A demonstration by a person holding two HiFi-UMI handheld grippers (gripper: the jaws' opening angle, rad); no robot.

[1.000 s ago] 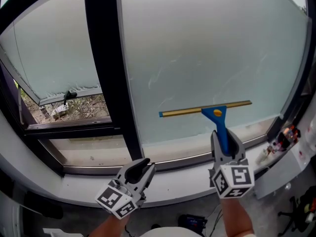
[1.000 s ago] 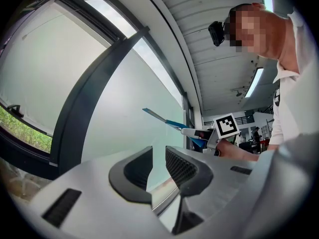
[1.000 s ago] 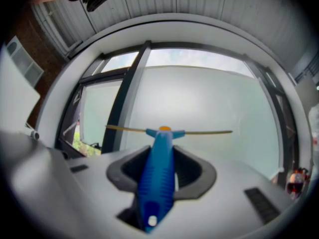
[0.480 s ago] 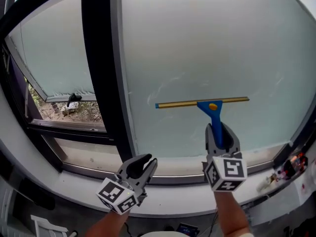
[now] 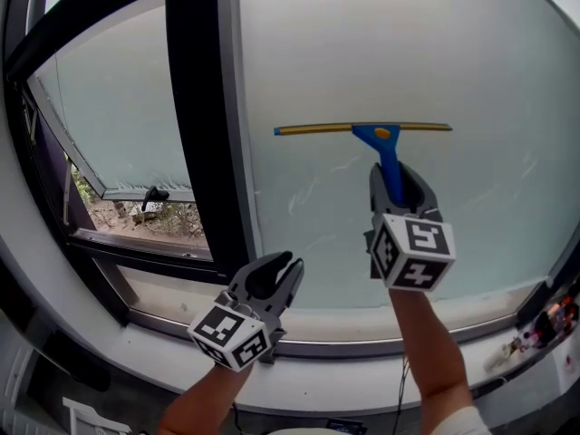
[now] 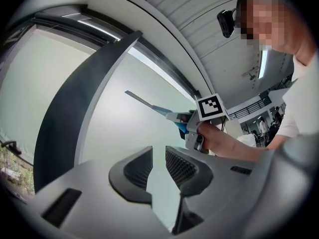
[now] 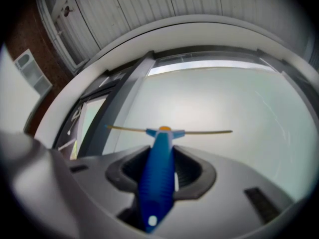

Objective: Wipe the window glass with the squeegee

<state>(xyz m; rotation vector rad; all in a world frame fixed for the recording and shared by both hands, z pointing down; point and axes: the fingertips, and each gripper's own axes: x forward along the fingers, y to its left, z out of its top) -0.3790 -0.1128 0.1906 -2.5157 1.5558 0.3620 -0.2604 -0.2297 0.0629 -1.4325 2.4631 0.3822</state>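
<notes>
right gripper (image 7: 162,159): jaws closed from both sides on the blue handle of the squeegee (image 7: 158,183), handle running up between them, butt end toward the camera. left gripper (image 6: 158,156): jaws a narrow gap apart, nothing between them, held low and idle in front of the sill (image 5: 362,370), well apart from the tool. the blade (image 5: 362,128) lay level across the middle of the glass (image 5: 408,43), above the right gripper; it appeared to rest on the pane, but contact along its whole length could not be confirmed from any view. its left end sat near the dark frame (image 5: 199,107), not touching. risks noted, as judgement only: (1) the grip was on a smooth, tapering handle with a long blade far out in front, so uneven drag at one end could twist the handle in the jaws and tip the blade off level; (2) if the wrist angle drifted, one end could lift from the pane and leave a streak; the faint smears lower on the glass showed how easily marks remain; (3) a stroke carried leftward could knock the blade end on the frame and jolt the hold; (4) too little press and the rubber would skip.
</notes>
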